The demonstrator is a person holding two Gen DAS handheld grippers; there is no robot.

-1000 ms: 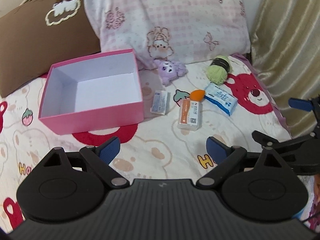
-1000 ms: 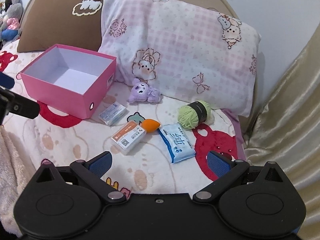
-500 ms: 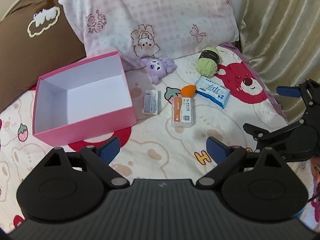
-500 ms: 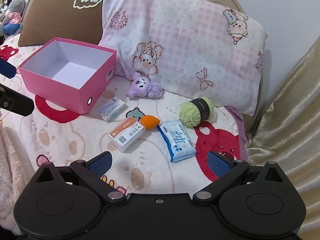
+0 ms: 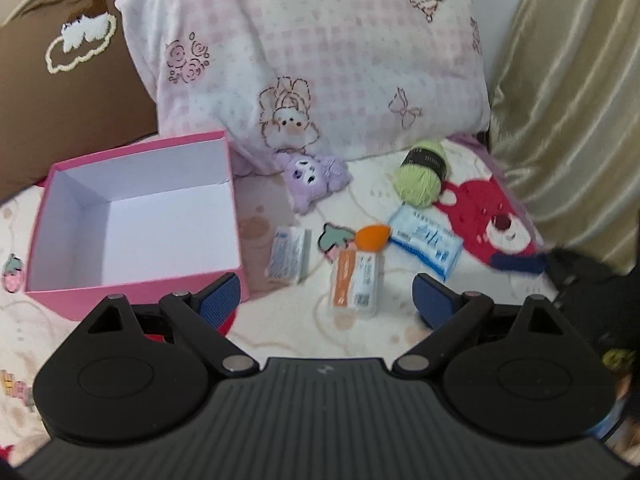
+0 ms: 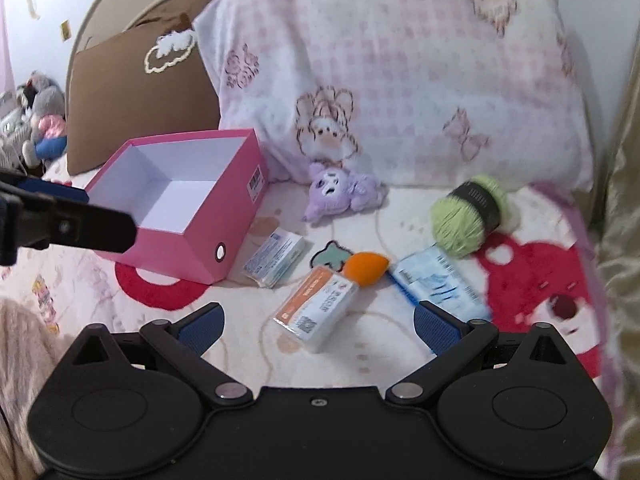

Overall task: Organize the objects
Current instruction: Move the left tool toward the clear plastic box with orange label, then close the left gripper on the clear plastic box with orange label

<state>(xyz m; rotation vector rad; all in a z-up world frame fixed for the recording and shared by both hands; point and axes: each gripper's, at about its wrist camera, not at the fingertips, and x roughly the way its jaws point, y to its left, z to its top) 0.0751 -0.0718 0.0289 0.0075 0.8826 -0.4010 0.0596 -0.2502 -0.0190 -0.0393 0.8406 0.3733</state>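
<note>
An empty pink box [image 5: 132,280] [image 6: 240,220] stands open on the bed. To its right lie a small white-blue packet [image 5: 289,254] [image 6: 274,258], an orange-and-white medicine box [image 5: 356,282] [image 6: 316,308], an orange sponge [image 5: 372,237] [image 6: 365,266], a blue tissue pack [image 5: 426,242] [image 6: 438,280], a purple plush [image 5: 312,174] [image 6: 340,194] and a green yarn ball [image 5: 422,172] [image 6: 468,216]. My left gripper [image 5: 326,300] is open, with the medicine box lying between and beyond its fingertips. My right gripper [image 6: 316,324] is open above the same box. Neither holds anything.
A pink checked pillow [image 5: 320,60] [image 6: 400,80] and a brown cushion [image 5: 60,80] [image 6: 132,100] lean behind the objects. A gold curtain [image 5: 568,100] hangs at the right. Stuffed toys [image 6: 36,120] sit far left. The bedsheet [image 5: 360,340] carries cartoon bears.
Both grippers have moved forward and down toward the objects, which now look larger. Both stay open. The objects on the bed have not shifted.
</note>
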